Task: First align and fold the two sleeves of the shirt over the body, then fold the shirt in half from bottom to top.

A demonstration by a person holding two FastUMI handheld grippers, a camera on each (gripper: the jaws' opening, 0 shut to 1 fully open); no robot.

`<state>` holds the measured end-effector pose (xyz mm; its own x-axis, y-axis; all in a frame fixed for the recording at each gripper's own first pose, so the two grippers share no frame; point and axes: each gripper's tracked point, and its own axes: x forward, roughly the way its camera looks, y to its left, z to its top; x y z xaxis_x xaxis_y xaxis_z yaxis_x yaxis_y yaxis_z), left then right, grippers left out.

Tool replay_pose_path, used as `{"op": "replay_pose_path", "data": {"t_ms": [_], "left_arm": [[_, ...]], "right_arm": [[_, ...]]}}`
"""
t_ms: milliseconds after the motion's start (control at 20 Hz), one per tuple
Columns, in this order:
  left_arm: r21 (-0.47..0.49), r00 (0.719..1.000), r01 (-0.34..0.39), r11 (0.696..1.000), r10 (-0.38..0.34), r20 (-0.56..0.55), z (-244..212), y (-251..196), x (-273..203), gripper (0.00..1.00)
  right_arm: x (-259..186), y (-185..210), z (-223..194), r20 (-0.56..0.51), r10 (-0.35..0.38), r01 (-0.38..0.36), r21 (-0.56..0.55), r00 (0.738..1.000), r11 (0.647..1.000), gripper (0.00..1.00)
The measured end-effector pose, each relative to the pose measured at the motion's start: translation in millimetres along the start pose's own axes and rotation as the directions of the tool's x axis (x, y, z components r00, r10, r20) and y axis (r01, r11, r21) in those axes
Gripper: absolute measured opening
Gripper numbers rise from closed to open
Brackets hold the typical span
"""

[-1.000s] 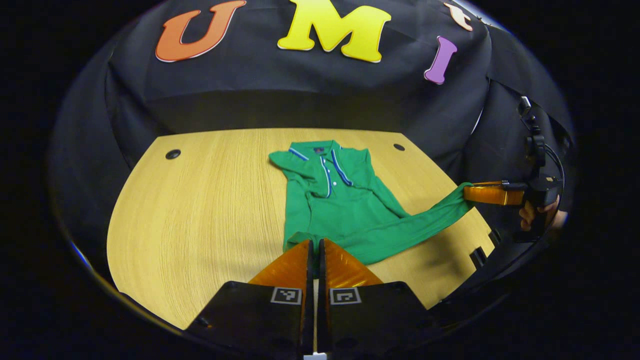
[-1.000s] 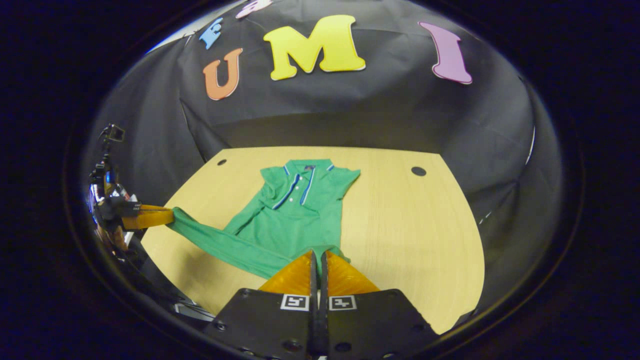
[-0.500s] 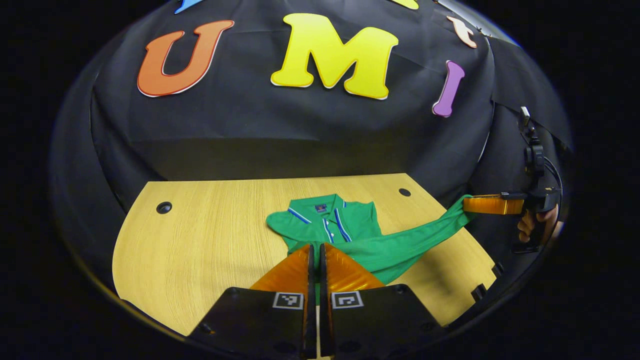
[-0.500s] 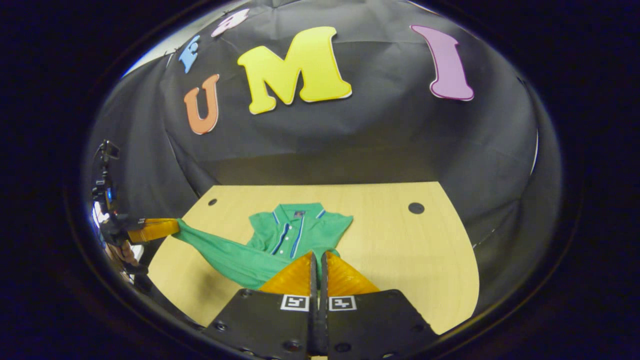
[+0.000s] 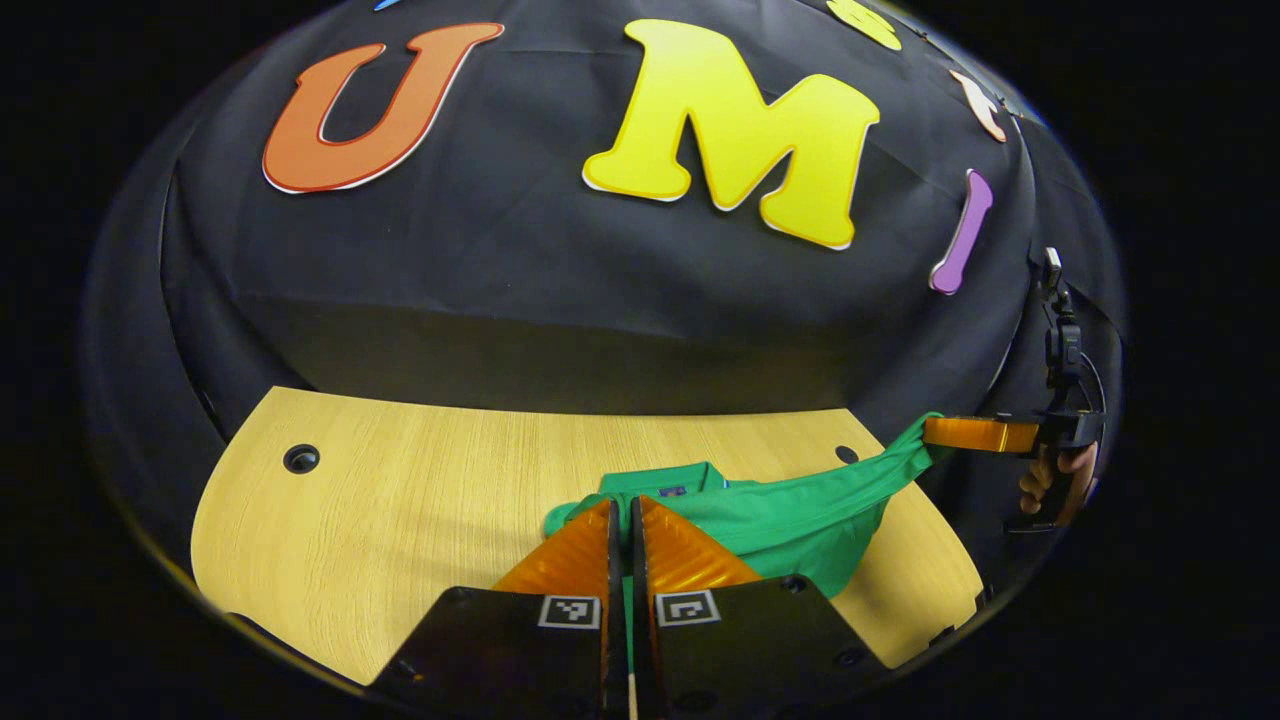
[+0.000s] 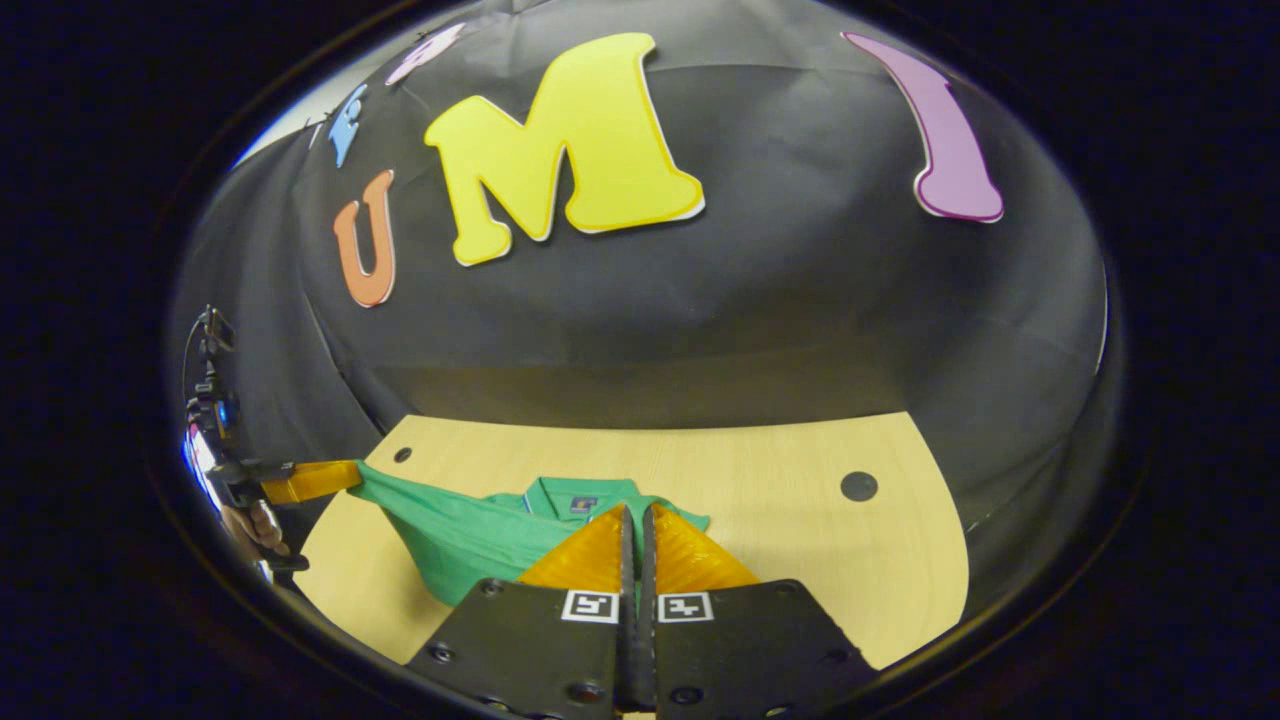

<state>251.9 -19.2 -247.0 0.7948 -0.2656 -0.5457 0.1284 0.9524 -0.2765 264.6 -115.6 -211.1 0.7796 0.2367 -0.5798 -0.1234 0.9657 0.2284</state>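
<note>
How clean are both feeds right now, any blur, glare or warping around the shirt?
Left gripper view: sharp, the table edge bowed by the fisheye, the shirt evenly lit, a soft shadow on the wall above the table. Right gripper view: also sharp, no glare, edges dim and strongly curved.

Even overhead light falls bright on the wooden table (image 5: 420,480) and leaves the booth cloth dim. A soft shadow band lies along the cloth's foot at 12 o'clock. Fisheye bending curves the table's edges toward 3 and 9 o'clock. Focus stays sharp, without glare.
</note>
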Motion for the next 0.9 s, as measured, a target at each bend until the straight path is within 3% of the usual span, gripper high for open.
{"op": "replay_pose_path", "data": {"t_ms": [300, 600, 900], "left_arm": [[-0.026, 0.999, -0.042, 0.999, 0.042, -0.011, -5, 33, 63, 0.08], [-0.011, 0.996, -0.07, 0.998, 0.069, -0.063, -33, 58, 119, 0.08], [-0.001, 0.99, -0.097, 0.995, 0.097, -0.099, -62, 80, 149, 0.09]], "right_arm": [[70, -17, 3, -0.028, -0.011, 0.01, -0.004, 1.0, 1.0, 0.0], [137, -33, -31, -0.107, -0.028, 0.029, 0.006, 0.994, 1.0, 0.0], [172, -39, -47, -0.116, -0.06, 0.056, -0.039, 0.991, 0.998, 0.0]]}}
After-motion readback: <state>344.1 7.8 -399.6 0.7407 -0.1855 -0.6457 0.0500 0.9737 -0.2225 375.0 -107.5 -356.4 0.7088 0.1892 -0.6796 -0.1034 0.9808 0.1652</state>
